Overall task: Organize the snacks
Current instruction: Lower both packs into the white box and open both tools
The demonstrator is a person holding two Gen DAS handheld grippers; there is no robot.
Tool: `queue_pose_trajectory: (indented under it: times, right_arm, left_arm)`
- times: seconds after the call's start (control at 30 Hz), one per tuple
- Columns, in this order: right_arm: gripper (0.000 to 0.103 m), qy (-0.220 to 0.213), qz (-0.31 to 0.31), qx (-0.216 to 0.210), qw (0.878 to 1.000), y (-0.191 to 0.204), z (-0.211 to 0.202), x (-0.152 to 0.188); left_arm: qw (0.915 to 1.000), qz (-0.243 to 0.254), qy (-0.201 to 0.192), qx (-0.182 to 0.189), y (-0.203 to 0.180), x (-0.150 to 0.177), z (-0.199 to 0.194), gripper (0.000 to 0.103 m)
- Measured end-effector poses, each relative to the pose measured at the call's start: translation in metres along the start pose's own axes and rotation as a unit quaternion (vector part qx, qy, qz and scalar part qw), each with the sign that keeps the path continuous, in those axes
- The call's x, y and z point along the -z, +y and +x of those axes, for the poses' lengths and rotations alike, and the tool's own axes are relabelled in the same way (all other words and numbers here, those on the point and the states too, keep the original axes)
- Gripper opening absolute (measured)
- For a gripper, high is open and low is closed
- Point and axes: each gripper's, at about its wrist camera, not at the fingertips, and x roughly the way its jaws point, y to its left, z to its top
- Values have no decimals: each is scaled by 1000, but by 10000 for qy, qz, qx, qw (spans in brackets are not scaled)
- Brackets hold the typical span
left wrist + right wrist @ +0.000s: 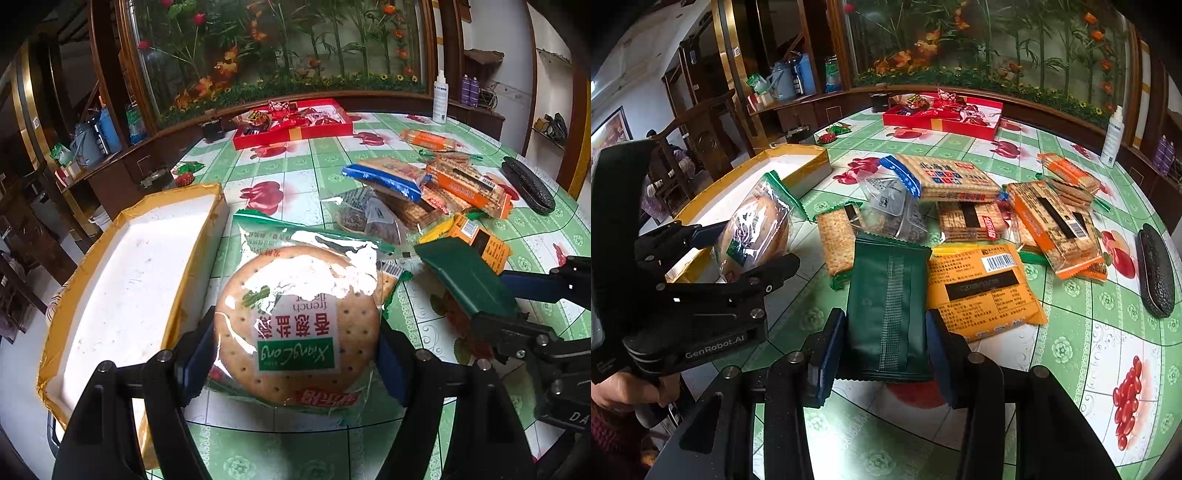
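While both tools point down at the round table covered in a green-and-white fruit-print cloth [1082,354], a snack is gripped in each. Nearest in the left wrist view, the left gripper [295,345] is seen with its blue pads [197,354] pressed against the sides of a round perforated cracker sealed in a clear green-edged wrapper [295,325]; the jaws stand fairly wide, spread by the packet's width. In the right wrist view this packet is seen lifted clear of the tabletop, over the near end of a shallow white tray with yellow taped edges [122,280]. The right gripper [884,349] is closed narrowly on the lower part of a dark green foil snack pouch [888,310], which is held between its blue pads [831,354] just above the cloth. A hand [617,391] is seen at the left edge, wrapped around the left tool's handle. Just beyond the pouch lies a flat orange packet with a barcode [982,288], and beside it a loose pile of cracker packs in orange and blue wrappers [997,199]. A dark oval case [1156,273] rests near the right rim. Farthest away, a red gift box filled with wrapped sweets [942,110] is placed near the table's far edge, with a white spray bottle [1113,136] standing to its right.
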Motion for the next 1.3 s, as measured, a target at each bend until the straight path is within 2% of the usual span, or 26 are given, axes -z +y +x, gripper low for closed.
queue_pose_trajectory:
  times: [0.3, 0.53, 0.7, 0.87, 1.0, 1.17, 1.3]
  right_arm:
    - [48, 17, -165, -224, 9996, 21, 8, -29]
    - [48, 106, -386, -563, 9976, 56, 21, -60]
    - [48, 231, -578, -787, 9950, 86, 38, -85]
    - [48, 380, -717, -1041, 9912, 121, 64, -113]
    - [48, 529, -822, -1031, 9899, 146, 97, -135]
    - [48, 758, -913, -857, 9892, 168, 138, -149]
    - [48, 977, -854, -842, 9880, 175, 165, -151]
  left_arm:
    - [9994, -238, -249, -70, 30, -15, -19, 75]
    - [9967, -753, -282, -100, 80, -20, -28, 75]
    - [9935, -1068, -205, -341, 124, -21, -25, 75]
    - [9891, -1348, 95, -590, 169, -22, -5, 75]
    - [9837, -1561, 444, -773, 200, -17, 17, 75]
    - [9766, -1723, 916, -907, 217, 1, 40, 75]
    - [9735, -1839, 1088, -816, 224, 12, 45, 75]
